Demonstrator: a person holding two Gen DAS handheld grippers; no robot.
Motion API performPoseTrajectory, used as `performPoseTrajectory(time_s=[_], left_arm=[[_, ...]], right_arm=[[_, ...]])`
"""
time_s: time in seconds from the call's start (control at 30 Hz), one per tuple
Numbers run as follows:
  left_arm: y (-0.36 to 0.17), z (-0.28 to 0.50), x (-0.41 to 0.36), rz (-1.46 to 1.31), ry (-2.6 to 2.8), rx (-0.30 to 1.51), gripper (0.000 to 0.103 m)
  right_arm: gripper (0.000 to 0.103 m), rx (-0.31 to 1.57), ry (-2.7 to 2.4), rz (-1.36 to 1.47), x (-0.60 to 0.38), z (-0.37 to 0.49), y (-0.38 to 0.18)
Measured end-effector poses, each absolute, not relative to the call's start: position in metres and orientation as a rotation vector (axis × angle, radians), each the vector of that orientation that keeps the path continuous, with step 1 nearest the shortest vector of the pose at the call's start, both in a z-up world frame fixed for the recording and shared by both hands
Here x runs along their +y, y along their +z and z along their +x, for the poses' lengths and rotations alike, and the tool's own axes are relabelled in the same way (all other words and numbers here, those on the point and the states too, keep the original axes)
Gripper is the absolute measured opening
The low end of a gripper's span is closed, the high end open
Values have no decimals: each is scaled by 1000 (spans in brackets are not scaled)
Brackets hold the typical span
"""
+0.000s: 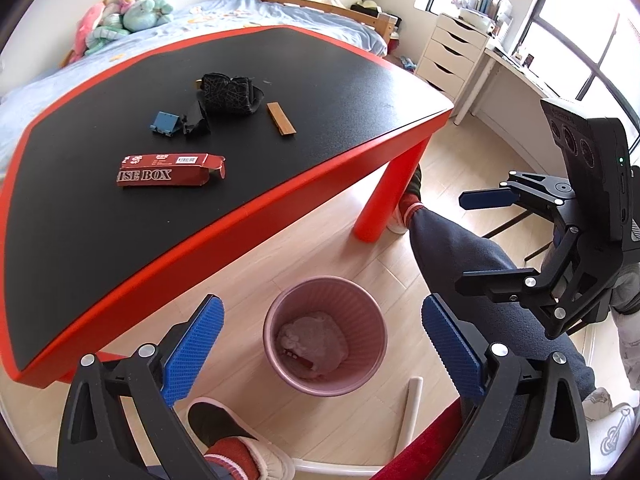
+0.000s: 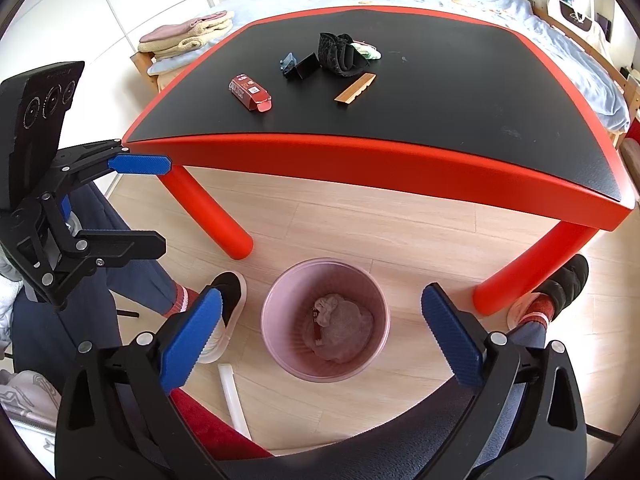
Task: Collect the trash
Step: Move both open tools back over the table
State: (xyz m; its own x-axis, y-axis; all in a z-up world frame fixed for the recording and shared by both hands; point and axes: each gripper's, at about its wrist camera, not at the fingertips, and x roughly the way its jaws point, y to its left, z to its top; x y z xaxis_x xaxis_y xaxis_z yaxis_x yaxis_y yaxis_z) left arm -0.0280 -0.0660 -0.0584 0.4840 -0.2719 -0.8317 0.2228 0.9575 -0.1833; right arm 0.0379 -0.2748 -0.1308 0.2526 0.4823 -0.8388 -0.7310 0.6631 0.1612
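Hovering w/ ribbed pads spread, both tools (image 1: pixel 322 344) (image 2: pixel 322 340) over round pink bin (image 2: pixel 325 320).

Table (image 2: pixel 400 160): black top, red rim and round red legs, standing on the floor.
On table: red carton (image 2: pixel 251 93) nearest the left front; blue clip (image 2: pixel 289 62) and black clip (image 2: pixel 306 67) just behind; black pouch (image 2: pixel 340 56) farther back; wooden strip (image 2: pixel 355 88) to the right.
Floor (image 2: pixel 320 216): pale wood planks, carrying pink bin (image 2: pixel 276 340) near the table's front edge.
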Motion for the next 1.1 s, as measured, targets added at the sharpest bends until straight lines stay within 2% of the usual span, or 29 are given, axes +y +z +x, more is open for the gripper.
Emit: performPoseTrajectory(time_s=[0.53, 1.1], left_arm=[[-51, -22, -39, -78, -227, 1007, 95], [-35, 25, 2, -55, -165, 981, 95]], right_arm=[[100, 1005, 847, -275, -270, 43, -124], [100, 918, 803, -284, -229, 95, -82]])
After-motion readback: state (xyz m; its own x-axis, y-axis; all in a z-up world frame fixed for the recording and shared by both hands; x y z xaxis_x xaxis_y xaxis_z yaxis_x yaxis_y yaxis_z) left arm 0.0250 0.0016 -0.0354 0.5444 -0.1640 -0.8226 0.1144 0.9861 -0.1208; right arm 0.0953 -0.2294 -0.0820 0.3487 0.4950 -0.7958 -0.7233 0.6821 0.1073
